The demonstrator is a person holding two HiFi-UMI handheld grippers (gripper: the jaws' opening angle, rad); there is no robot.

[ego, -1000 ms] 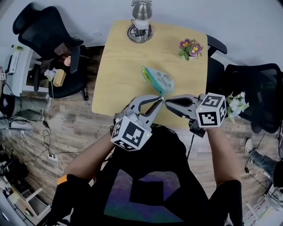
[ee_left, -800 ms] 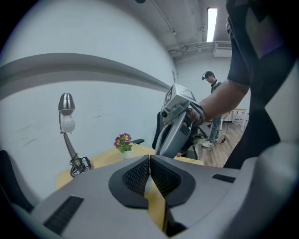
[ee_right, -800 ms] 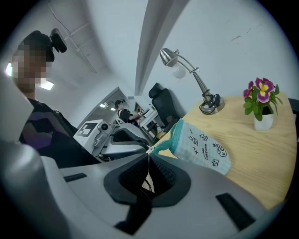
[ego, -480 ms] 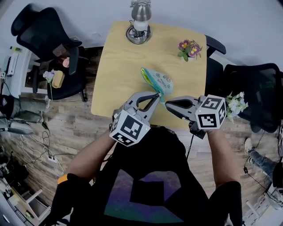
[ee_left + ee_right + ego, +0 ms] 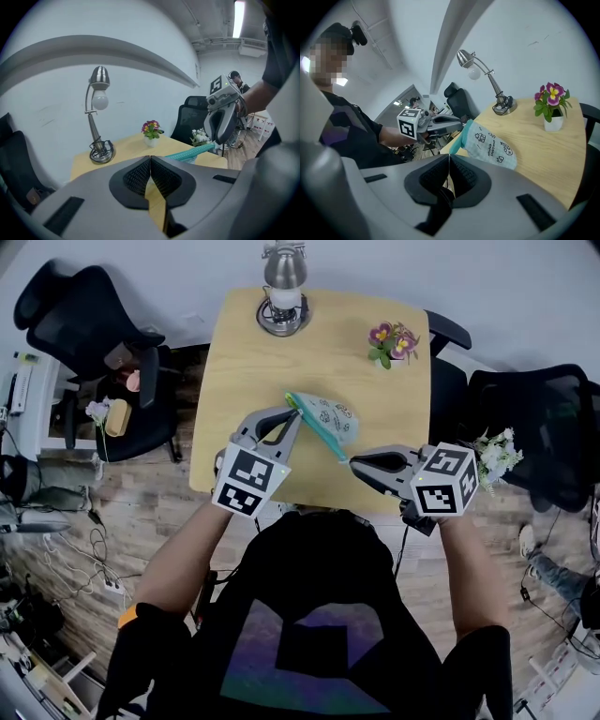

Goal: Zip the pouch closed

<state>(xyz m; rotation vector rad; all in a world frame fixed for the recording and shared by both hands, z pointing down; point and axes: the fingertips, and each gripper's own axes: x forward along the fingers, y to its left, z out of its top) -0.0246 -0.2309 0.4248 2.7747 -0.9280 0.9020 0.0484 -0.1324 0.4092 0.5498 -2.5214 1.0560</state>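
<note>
The head view looks steeply down from above the person onto the whole table point(image 5: 244, 362). The left gripper view sits low at its near left, facing far and right; the right gripper view sits low at the near right, facing far and left. All three share the pouch point(image 5: 326, 416), lamp point(image 5: 281, 296) and flower pot point(image 5: 389, 338).

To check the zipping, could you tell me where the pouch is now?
Head view: the pouch is over the table, towards its near edge, between the left hand-held gripper and the right hand-held gripper.
</note>
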